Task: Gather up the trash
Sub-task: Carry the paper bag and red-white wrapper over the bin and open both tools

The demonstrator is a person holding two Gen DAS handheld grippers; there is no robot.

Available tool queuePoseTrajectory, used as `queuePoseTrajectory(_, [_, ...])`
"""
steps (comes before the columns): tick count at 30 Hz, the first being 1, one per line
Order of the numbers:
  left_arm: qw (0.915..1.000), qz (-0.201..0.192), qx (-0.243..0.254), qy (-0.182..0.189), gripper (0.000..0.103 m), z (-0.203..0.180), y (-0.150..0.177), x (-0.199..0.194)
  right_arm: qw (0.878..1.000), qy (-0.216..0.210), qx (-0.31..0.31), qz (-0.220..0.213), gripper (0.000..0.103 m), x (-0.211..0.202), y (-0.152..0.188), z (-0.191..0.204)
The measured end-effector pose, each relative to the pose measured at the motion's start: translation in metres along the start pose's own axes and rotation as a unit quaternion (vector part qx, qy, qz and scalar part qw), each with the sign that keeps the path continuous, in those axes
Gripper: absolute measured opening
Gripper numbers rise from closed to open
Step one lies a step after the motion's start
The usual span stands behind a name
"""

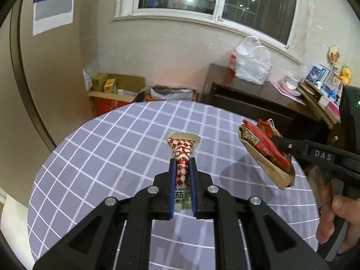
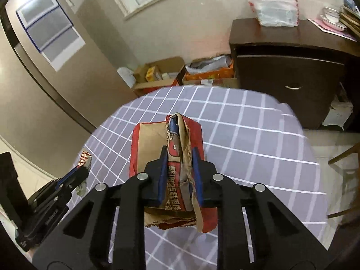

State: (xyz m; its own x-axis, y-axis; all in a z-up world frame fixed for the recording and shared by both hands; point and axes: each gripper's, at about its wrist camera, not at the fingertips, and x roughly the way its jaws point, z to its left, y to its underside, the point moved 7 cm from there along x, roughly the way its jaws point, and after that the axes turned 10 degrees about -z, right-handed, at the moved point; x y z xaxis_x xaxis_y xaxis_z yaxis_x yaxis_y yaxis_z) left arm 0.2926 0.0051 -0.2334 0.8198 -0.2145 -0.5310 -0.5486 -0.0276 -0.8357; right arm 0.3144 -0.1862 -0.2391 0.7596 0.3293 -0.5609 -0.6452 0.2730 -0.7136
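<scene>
1. Left gripper [image 1: 182, 168]: clamped on a red-and-white checkered ketchup sachet [image 1: 182, 151], above the grey grid-patterned tablecloth [image 1: 112, 146].
2. Right gripper [image 2: 180, 164]: clamped on a crumpled red-and-brown paper bag [image 2: 155, 148], also above the cloth.
3. Step: both pieces lifted; next, probably carrying them to a bin, none visible.

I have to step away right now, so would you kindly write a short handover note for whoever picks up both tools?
Left tool: shut on the red-and-white checkered sauce packet, held above the checked tablecloth.
Right tool: shut on the crumpled red-and-brown paper bag, also lifted off the table, to the right of the packet.
Done: both pieces of trash are picked up.
Left: drop both into a bin; none is clearly visible in either view, so find one first. The cardboard boxes beyond the table are not confirmed as trash bins.
</scene>
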Motion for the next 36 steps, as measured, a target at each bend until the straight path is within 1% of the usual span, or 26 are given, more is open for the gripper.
queuePoseTrajectory(7, [0.9992, -0.015, 0.019, 0.033, 0.010, -0.061, -0.010, -0.016, 0.998, -0.015, 0.034, -0.047, 0.021, -0.068, -0.019, -0.041])
queuePoseTrajectory(11, [0.9971, -0.021, 0.039, 0.062, 0.010, -0.110, -0.015, -0.022, 0.995, -0.011, 0.054, -0.077, 0.021, -0.106, -0.030, -0.073])
queuePoseTrajectory(15, [0.9937, -0.019, 0.060, 0.093, 0.010, -0.161, -0.014, -0.023, 0.992, 0.005, 0.076, -0.104, 0.021, -0.145, -0.036, -0.117])
queuePoseTrajectory(20, [0.9867, -0.010, 0.089, 0.136, 0.010, -0.232, -0.004, -0.022, 0.984, 0.044, 0.110, -0.133, 0.021, -0.192, -0.031, -0.178])
queuePoseTrajectory(24, [0.9796, 0.009, 0.115, 0.164, 0.010, -0.286, 0.015, -0.017, 0.977, 0.083, 0.138, -0.142, 0.021, -0.221, -0.017, -0.230])
queuePoseTrajectory(27, [0.9740, 0.036, 0.127, 0.184, 0.010, -0.321, 0.036, -0.006, 0.970, 0.111, 0.163, -0.139, 0.021, -0.232, 0.000, -0.266])
queuePoseTrajectory(28, [0.9722, 0.045, 0.130, 0.189, 0.010, -0.329, 0.044, -0.003, 0.968, 0.122, 0.172, -0.134, 0.021, -0.233, 0.008, -0.280])
queuePoseTrajectory(32, [0.9641, 0.085, 0.148, 0.204, 0.010, -0.366, 0.076, 0.015, 0.962, 0.140, 0.203, -0.119, 0.021, -0.234, 0.032, -0.316])
queuePoseTrajectory(36, [0.9574, 0.116, 0.164, 0.207, 0.010, -0.389, 0.102, 0.032, 0.957, 0.150, 0.228, -0.101, 0.021, -0.225, 0.050, -0.342])
